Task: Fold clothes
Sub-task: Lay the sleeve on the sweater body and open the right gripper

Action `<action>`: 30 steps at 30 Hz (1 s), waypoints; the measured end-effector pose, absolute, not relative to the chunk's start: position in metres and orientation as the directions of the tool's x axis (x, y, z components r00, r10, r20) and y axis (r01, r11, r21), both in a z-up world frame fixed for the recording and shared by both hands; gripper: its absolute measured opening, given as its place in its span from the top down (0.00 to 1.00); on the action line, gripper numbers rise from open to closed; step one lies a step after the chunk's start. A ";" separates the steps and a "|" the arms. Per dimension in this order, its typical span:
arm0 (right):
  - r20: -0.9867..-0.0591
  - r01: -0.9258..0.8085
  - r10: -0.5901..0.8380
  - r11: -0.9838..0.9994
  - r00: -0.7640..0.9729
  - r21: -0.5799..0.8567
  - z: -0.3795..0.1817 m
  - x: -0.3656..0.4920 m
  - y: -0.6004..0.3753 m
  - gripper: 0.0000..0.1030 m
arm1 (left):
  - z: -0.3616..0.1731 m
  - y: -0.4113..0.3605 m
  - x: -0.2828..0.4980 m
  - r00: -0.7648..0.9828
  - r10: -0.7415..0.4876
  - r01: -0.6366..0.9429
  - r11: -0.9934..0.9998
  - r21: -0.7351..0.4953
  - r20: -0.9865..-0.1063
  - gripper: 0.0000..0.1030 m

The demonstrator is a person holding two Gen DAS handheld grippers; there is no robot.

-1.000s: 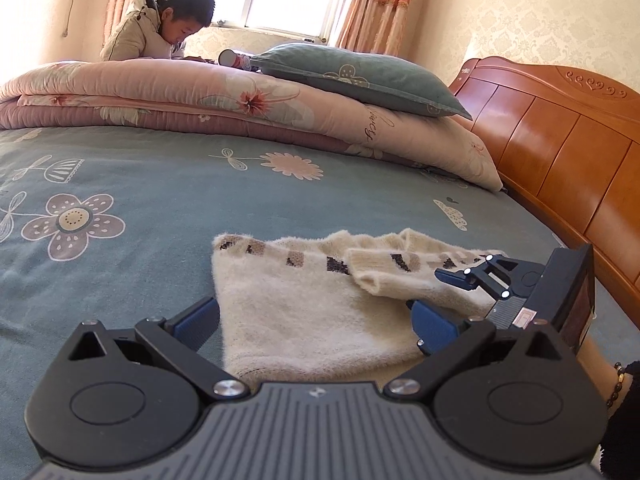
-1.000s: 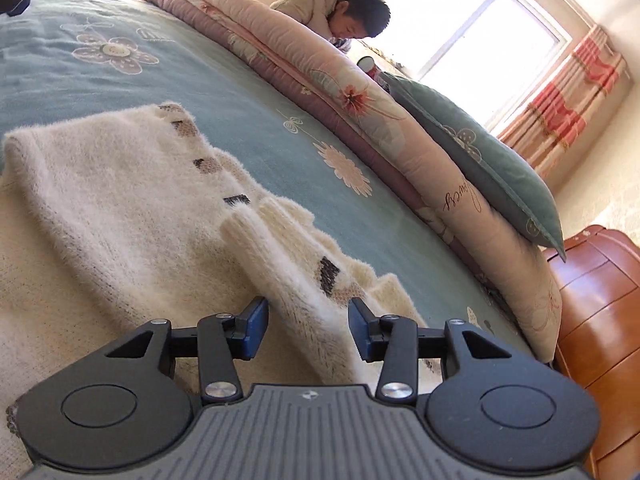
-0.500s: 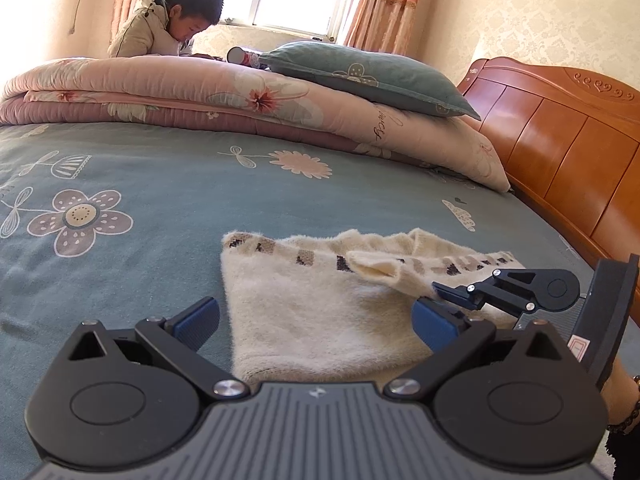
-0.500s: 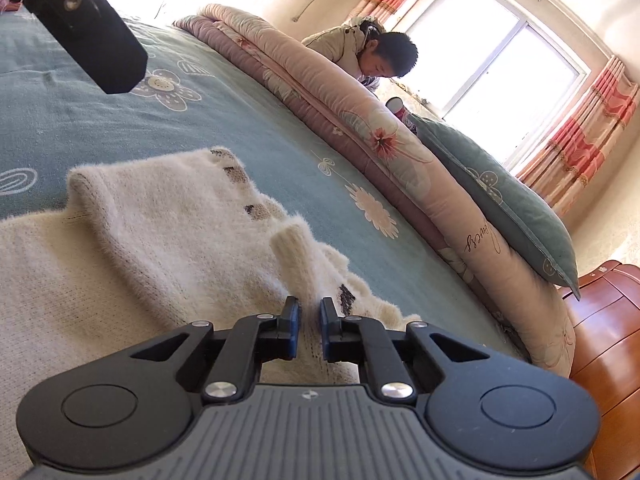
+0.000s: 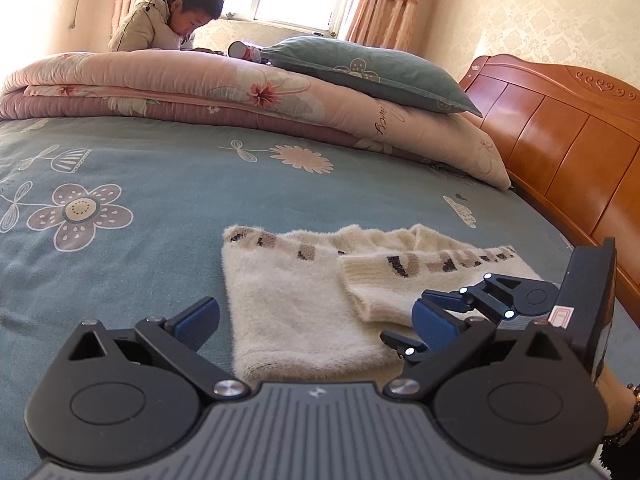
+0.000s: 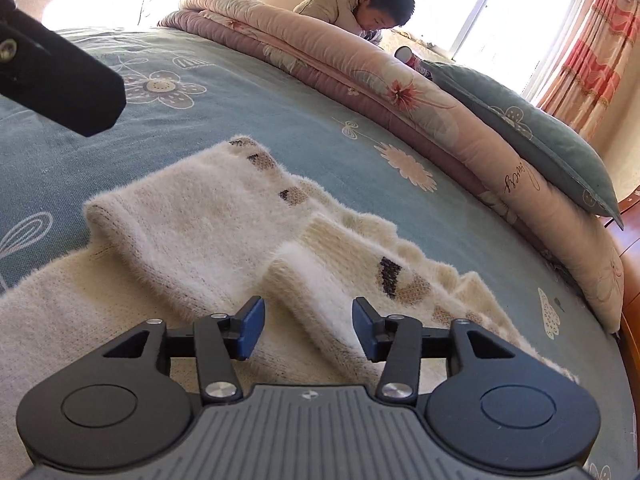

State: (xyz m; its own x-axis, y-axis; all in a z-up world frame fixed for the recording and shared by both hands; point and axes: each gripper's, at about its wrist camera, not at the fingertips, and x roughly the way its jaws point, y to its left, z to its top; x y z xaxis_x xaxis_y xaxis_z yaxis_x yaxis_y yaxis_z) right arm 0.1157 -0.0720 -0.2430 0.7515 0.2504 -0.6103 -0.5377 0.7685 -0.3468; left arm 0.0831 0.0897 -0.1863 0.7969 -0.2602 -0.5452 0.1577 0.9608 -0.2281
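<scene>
Left tool (image 5: pixel 316 320): jaws wide apart, empty, above the near edge of the cream sweater (image 5: pixel 288 304); that hem is cut off behind the tool body. The sweater lies on the blue floral bed (image 5: pixel 160 200), a sleeve (image 6: pixel 344 292) folded across it, with brown pattern blocks. Right tool (image 6: pixel 308 326): jaws apart, straddling the sleeve cuff without clamping.

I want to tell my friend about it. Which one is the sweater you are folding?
Find the big bed with the teal flowered sheet. Near its front edge, before both grippers, lies the sweater. It is the only fluffy cream thing there, with small brown and black patches, unlike the pink quilt and teal pillow behind.
</scene>
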 end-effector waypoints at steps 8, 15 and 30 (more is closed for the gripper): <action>-0.701 -0.481 0.275 0.870 0.658 -0.111 -0.196 0.102 -0.111 0.32 | -0.188 0.082 0.082 0.776 -0.285 0.192 0.956 -0.221 -0.562 0.01; -0.704 -0.355 0.238 0.935 0.669 -0.020 -0.137 0.089 -0.159 0.26 | -0.186 0.073 0.075 0.763 -0.317 0.231 0.948 -0.220 -0.563 0.01; -0.651 0.045 -0.014 0.999 0.759 0.031 -0.204 0.068 -0.264 0.11 | -0.197 0.061 0.078 0.738 -0.316 0.249 0.949 -0.195 -0.596 0.01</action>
